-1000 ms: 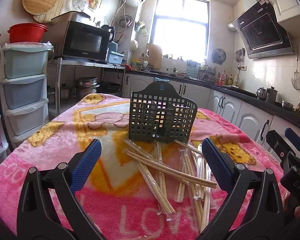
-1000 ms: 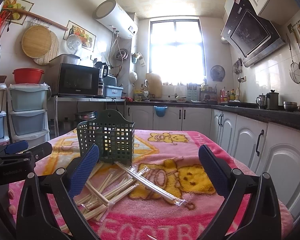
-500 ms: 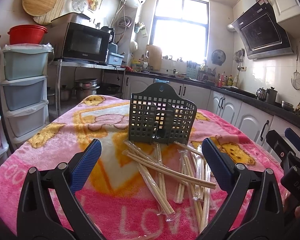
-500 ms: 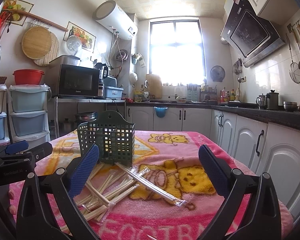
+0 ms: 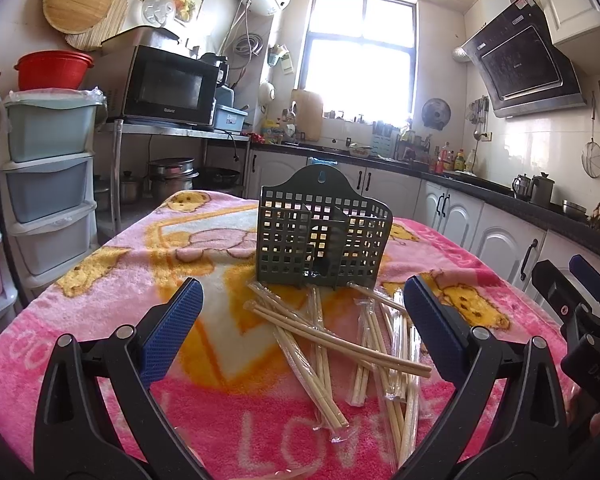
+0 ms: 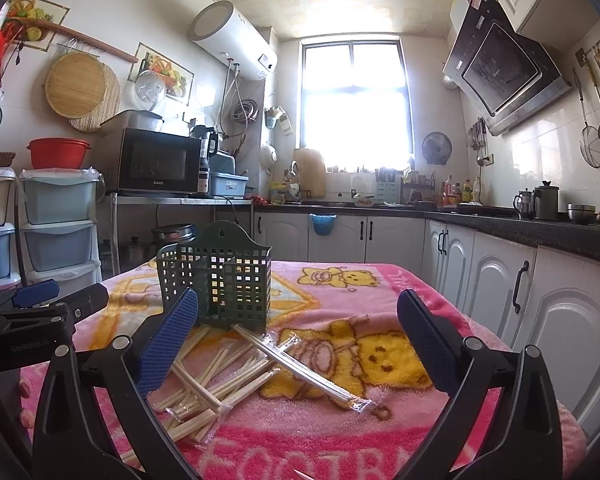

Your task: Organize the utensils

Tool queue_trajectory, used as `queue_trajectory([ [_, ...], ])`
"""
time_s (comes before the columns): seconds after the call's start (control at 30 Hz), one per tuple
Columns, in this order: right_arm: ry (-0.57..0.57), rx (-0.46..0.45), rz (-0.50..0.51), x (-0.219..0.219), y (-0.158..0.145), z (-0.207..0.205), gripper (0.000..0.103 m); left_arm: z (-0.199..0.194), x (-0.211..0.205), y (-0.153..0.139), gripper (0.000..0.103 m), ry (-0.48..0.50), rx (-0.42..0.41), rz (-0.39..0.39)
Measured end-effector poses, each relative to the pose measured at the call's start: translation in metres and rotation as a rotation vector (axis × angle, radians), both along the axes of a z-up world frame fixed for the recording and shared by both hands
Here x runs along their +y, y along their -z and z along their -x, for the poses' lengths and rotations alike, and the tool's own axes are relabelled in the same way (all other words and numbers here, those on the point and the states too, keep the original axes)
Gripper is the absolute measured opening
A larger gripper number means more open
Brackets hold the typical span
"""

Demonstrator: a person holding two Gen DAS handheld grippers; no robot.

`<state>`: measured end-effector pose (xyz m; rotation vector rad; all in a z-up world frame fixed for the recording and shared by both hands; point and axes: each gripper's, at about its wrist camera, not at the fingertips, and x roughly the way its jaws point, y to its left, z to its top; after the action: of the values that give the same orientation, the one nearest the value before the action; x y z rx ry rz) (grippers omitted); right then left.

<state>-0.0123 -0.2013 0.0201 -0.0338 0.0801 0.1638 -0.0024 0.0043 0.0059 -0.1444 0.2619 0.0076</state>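
A dark green perforated utensil holder (image 5: 322,236) stands upright on the pink blanket-covered table (image 5: 140,280); it also shows in the right wrist view (image 6: 216,276). Several pairs of wooden chopsticks (image 5: 332,340), some in clear plastic wrappers, lie scattered in front of it, seen from the right as a pile (image 6: 236,368). My left gripper (image 5: 300,328) is open and empty, above the near side of the pile. My right gripper (image 6: 296,336) is open and empty, over the chopsticks. Each gripper shows in the other's view: the right one (image 5: 580,304) and the left one (image 6: 40,312).
Stacked plastic drawers (image 5: 48,184) stand left of the table, with a microwave (image 5: 164,86) on a metal shelf behind. White cabinets and a dark counter (image 6: 540,232) run along the right and back walls. The table edge is near on the right.
Nothing has visibly moved apart from a very slight camera drift; both grippers stay open over the chopsticks.
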Motion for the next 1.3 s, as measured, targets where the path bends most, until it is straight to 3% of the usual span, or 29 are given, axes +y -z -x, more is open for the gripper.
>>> queue_trajectory([
  [0.47,-0.019,0.042,0.015,0.003,0.002,-0.008,0.097,-0.009,0.014,0.003,0.093,-0.022,0.041,0.03],
  [0.87,-0.124,0.117,0.077,0.017,-0.003,-0.029,0.097,-0.027,0.042,0.002,0.093,-0.028,0.094,0.097],
  [1.3,-0.177,0.155,0.116,0.021,-0.015,-0.061,0.097,-0.064,0.055,-0.007,0.093,0.037,0.159,0.146],
])
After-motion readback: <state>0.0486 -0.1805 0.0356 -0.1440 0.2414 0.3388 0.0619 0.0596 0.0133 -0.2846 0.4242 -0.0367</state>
